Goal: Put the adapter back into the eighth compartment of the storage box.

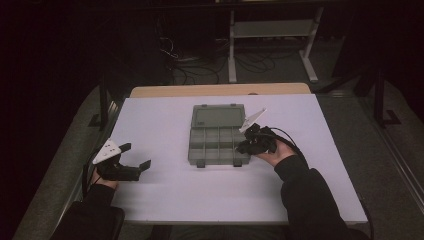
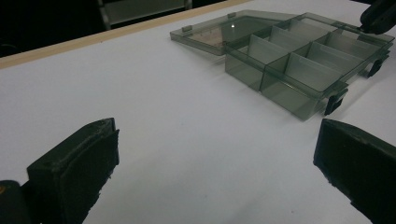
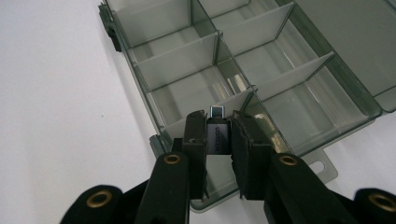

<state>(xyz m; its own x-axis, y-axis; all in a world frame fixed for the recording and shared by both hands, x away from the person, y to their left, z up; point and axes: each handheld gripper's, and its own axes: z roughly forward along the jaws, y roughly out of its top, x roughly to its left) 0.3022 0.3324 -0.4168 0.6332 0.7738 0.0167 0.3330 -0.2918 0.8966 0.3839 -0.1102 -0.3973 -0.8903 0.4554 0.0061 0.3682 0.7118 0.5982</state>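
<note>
the right gripper (image 3: 218,140) is clamping a small dark adapter (image 3: 217,133) above the open organizer box (image 3: 327,88), its long axis and metal plug pointing away toward the compartments, while the left gripper (image 2: 215,154) is resting spread wide.

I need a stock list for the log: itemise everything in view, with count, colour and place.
organiser box: one, smoky clear grey, middle of the table, lid flat open behind it, compartments look empty.
adapter: one, small, dark grey with a metal plug, clamped over the box's corner compartment.
table: one, white top with a wooden far edge.
metal rack: one, pale grey, on the floor beyond the table.
cables: several, dark, on the floor behind.
left hand-held gripper: black, open, near the table's left edge.
right hand-held gripper: black, shut on the adapter.
</note>
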